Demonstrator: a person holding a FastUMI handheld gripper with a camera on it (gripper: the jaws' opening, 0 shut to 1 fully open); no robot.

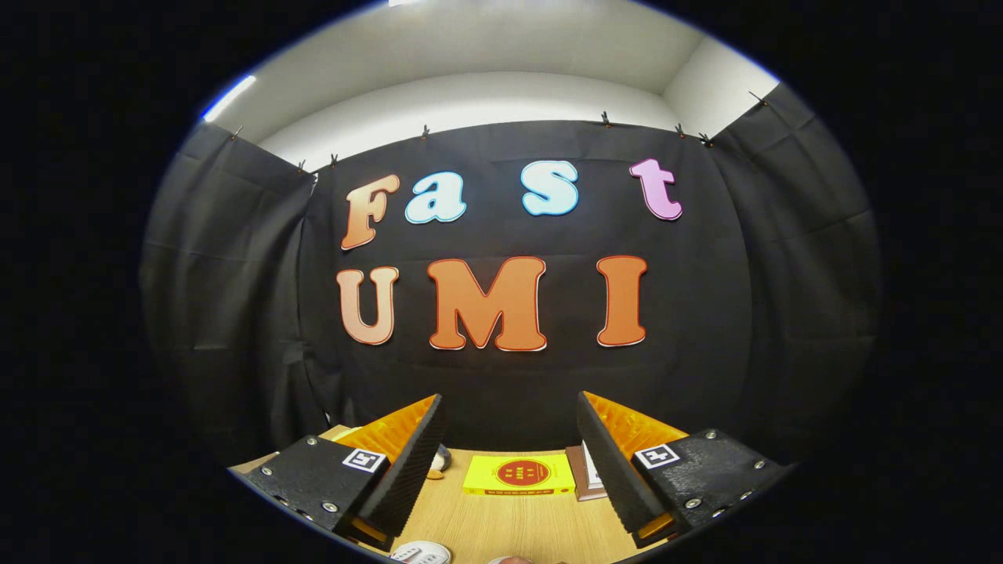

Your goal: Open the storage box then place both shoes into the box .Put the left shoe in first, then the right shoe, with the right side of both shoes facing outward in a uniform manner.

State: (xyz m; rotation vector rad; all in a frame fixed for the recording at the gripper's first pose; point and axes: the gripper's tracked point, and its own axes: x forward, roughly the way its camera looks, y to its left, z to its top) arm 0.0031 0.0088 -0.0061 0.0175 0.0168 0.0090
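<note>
Box [519,475], yellow, perhaps flat; tongs [509,406] apart

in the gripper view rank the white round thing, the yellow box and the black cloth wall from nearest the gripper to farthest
Gripper open, holding nothing.
1. White round thing: on the wooden table, under the fingers.
2. Yellow box: lying on the table, just ahead, between the fingers.
3. Black cloth wall: behind the table.
</note>
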